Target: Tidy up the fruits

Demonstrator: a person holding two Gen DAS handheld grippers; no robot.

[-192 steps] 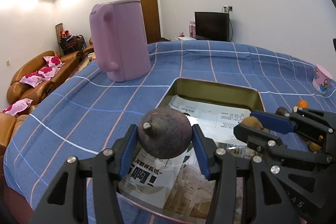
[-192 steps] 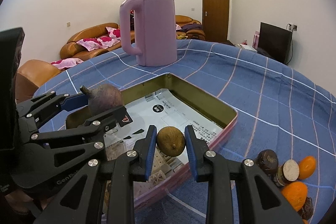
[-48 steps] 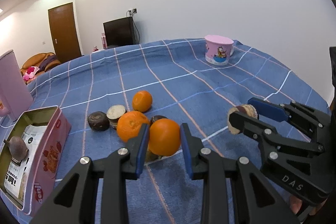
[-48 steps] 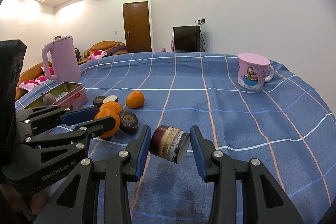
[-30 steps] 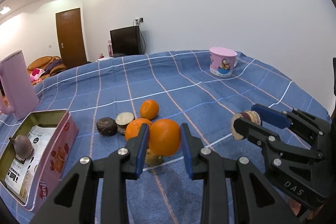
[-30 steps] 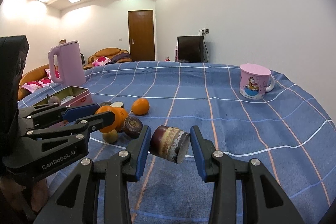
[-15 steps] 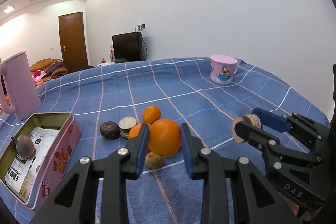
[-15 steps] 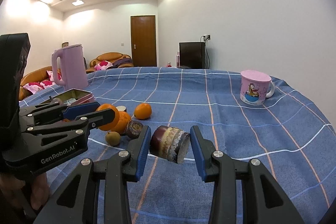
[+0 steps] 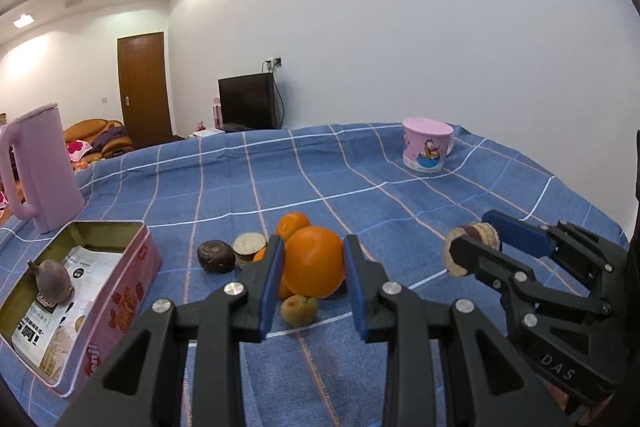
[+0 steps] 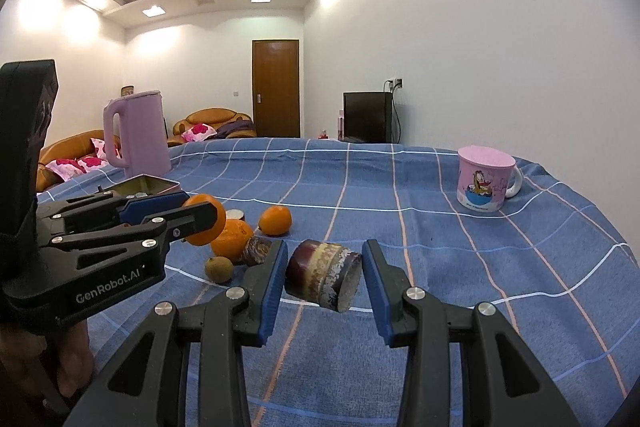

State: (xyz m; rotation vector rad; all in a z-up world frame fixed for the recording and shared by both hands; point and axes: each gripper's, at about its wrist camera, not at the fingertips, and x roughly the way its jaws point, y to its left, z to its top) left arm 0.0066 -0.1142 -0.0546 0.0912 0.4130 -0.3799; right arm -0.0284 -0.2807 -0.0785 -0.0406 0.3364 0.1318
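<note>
My left gripper (image 9: 312, 247) is shut on a round orange (image 9: 314, 267), held above the blue checked cloth. My right gripper (image 10: 325, 255) is shut on a cut dark-purple fruit piece (image 10: 320, 279) with a pale flat face, also off the table. Below lies a pile: two oranges (image 10: 275, 220) (image 10: 232, 237), a dark round fruit (image 9: 216, 256), a cut half (image 9: 250, 245) and a small brownish fruit (image 9: 299, 309). The pink tin (image 9: 132, 267) at the left holds a dark mangosteen (image 9: 52, 281) on printed paper.
A pink kettle (image 9: 40, 167) stands behind the tin at the far left. A pink cartoon mug (image 9: 426, 145) sits at the far right near the table's edge. A hand (image 10: 72, 359) grips the left tool. Sofas and a television stand beyond the table.
The mangosteen once in my left gripper now lies in the tin; the left holds an orange, the right a cut piece. Over the last second both views tilted up slightly.
</note>
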